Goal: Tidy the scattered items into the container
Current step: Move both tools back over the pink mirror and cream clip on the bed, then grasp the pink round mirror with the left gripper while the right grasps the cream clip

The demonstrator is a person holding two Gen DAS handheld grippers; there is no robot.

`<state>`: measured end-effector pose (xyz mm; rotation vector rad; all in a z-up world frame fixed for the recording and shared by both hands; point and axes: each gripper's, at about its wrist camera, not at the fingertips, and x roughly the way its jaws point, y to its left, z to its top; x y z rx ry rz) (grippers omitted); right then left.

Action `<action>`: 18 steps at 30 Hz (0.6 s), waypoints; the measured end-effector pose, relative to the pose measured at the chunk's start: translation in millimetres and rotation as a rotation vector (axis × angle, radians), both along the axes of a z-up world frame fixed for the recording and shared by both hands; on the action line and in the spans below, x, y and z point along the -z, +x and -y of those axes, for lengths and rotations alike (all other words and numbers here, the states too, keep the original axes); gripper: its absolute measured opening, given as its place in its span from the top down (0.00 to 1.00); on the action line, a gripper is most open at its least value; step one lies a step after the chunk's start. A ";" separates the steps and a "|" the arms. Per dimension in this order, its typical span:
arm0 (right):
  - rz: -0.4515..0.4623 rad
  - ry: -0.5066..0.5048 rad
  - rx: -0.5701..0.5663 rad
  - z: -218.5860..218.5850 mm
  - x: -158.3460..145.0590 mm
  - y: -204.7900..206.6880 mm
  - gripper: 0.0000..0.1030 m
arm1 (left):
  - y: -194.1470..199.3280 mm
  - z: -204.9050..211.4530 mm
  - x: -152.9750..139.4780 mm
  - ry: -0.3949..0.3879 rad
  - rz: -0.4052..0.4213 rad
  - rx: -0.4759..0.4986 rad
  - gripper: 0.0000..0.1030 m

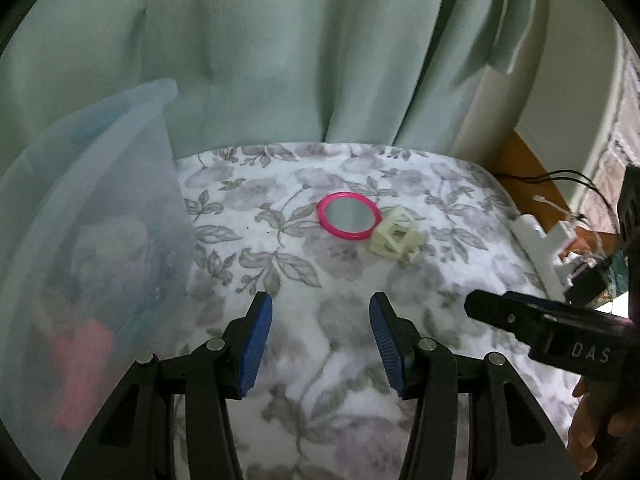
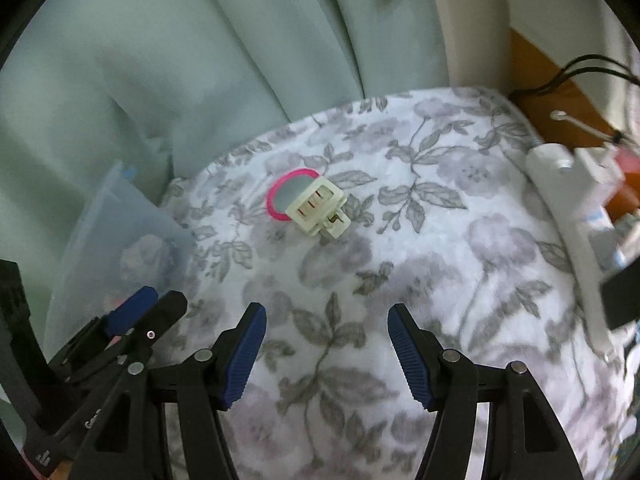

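A round mirror with a pink rim (image 1: 348,215) lies on the floral blanket (image 1: 328,320), with a cream hair claw clip (image 1: 396,237) touching its right edge. Both also show in the right wrist view: the mirror (image 2: 289,194) and the clip (image 2: 320,208) in front of it. A translucent plastic container (image 1: 92,248) with several items inside stands at the left; its corner shows in the right wrist view (image 2: 120,232). My left gripper (image 1: 321,338) is open and empty, short of the mirror. My right gripper (image 2: 326,354) is open and empty, short of the clip.
A pale green curtain (image 1: 280,52) hangs behind the blanket. At the right edge are a white plastic piece (image 1: 540,248), black cables (image 1: 560,180) and an orange-brown wooden surface (image 1: 524,160). The right gripper's body (image 1: 560,328) shows at the right of the left wrist view.
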<state>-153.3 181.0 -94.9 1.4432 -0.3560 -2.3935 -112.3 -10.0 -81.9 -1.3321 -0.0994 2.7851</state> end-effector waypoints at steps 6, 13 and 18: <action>0.002 0.052 -0.043 22.1 23.5 -43.7 0.35 | -18.3 10.8 24.4 0.004 0.040 -0.027 0.50; -0.012 0.109 -0.067 47.1 51.9 -80.5 0.34 | -35.9 23.2 41.9 0.013 0.063 -0.058 0.50; -0.065 0.144 -0.059 55.7 52.7 -91.3 0.33 | -50.3 27.1 48.3 0.017 0.074 -0.086 0.50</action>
